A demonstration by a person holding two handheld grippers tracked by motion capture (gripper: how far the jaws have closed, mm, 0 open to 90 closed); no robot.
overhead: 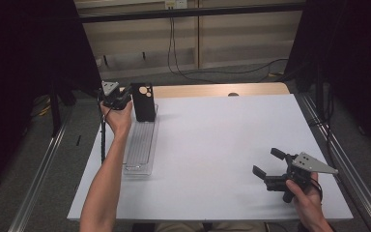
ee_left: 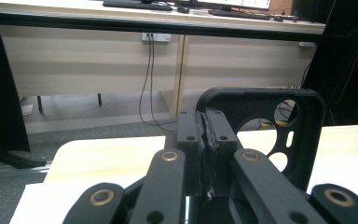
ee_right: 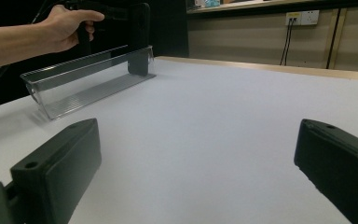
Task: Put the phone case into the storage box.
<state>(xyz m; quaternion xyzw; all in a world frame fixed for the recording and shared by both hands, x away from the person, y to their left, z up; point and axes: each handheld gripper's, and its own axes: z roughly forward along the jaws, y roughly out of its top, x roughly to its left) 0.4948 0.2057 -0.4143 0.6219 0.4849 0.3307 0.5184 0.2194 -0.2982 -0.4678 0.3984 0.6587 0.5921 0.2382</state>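
Note:
A black phone case [overhead: 143,101] with round camera cut-outs stands upright at the far end of a long clear plastic tray [overhead: 140,150] on the left of the white table. My left gripper [overhead: 125,99] is beside it, shut on the case's left edge. In the left gripper view the pads [ee_left: 214,140] pinch that rim and the case [ee_left: 310,126] extends to the right. My right gripper [overhead: 266,162] rests open near the table's front right corner with nothing between its jaws. The right gripper view shows its own gripper [ee_right: 196,163] open over bare table, with the tray [ee_right: 74,88] and case [ee_right: 141,37] far left.
The white table top [overhead: 222,145] has a wooden strip [overhead: 212,90] along its far edge, with a small dark mark [overhead: 233,94] on it. Metal rails [overhead: 338,154] run along both sides. Cables [overhead: 212,72] lie on the floor behind.

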